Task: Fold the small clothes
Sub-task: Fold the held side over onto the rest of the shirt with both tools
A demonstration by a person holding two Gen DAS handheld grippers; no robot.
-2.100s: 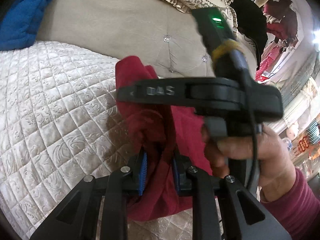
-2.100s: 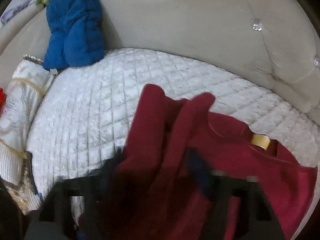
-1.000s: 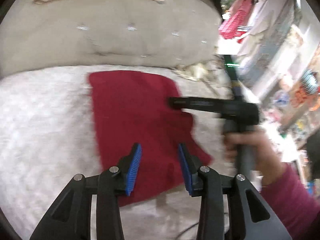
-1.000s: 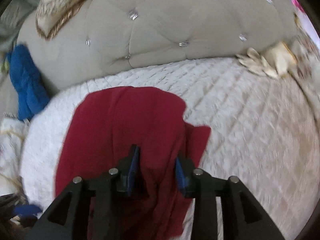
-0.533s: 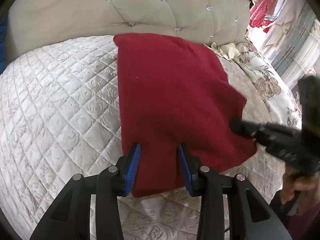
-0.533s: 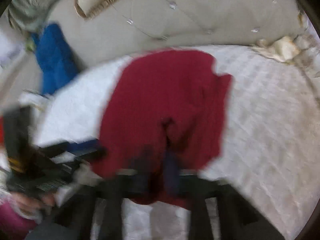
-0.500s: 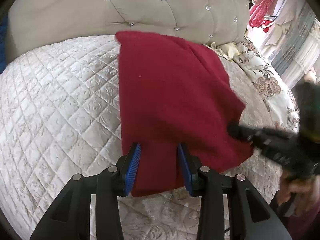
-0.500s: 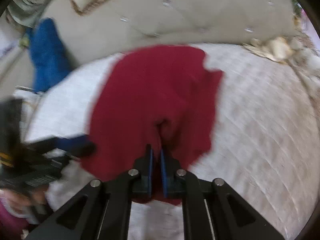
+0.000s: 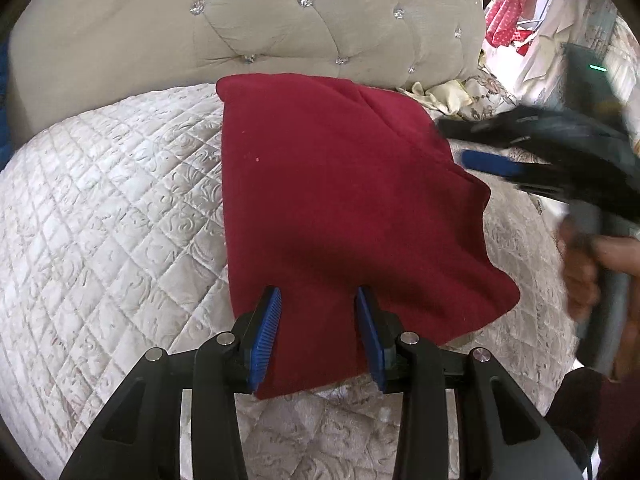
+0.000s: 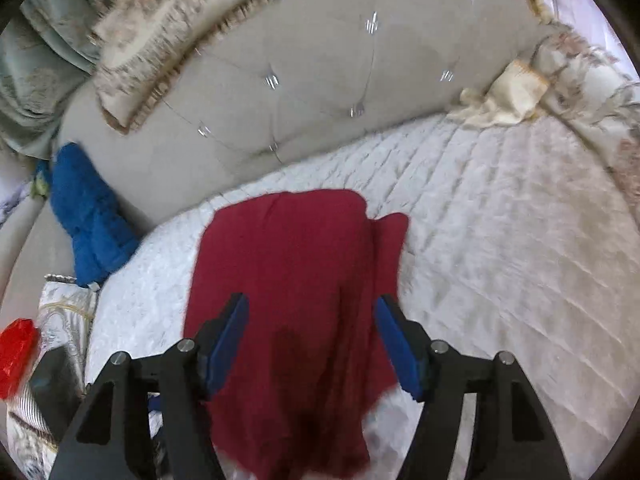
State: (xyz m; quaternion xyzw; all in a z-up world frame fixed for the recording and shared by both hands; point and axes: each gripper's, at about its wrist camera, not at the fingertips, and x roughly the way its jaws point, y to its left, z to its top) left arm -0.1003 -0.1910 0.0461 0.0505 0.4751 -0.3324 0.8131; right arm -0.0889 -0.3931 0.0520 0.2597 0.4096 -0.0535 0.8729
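Observation:
A dark red garment [image 9: 340, 208] lies folded flat on the white quilted bed [image 9: 104, 208]. My left gripper [image 9: 318, 336] hovers open over its near edge, and the cloth lies between the blue pads [image 9: 267, 332] without being pinched. In the left wrist view my right gripper [image 9: 456, 142] is blurred beside the garment's right edge, held by a hand [image 9: 580, 264]. In the right wrist view the right gripper [image 10: 312, 338] is opening wide over the red garment [image 10: 292, 264], and its pads are clear of the cloth.
A tufted beige headboard [image 9: 280, 32] runs behind the bed. A blue cloth [image 10: 88, 216] and a fringed pillow [image 10: 172, 40] sit at the left, and a cream cloth [image 10: 504, 100] lies at the far right. A red item [image 10: 16, 352] is near the left edge.
The garment went from lifted to lying flat on the bed. The right gripper, shut on the cloth's near edge half a second ago, has let go and opened. The left gripper came lower.

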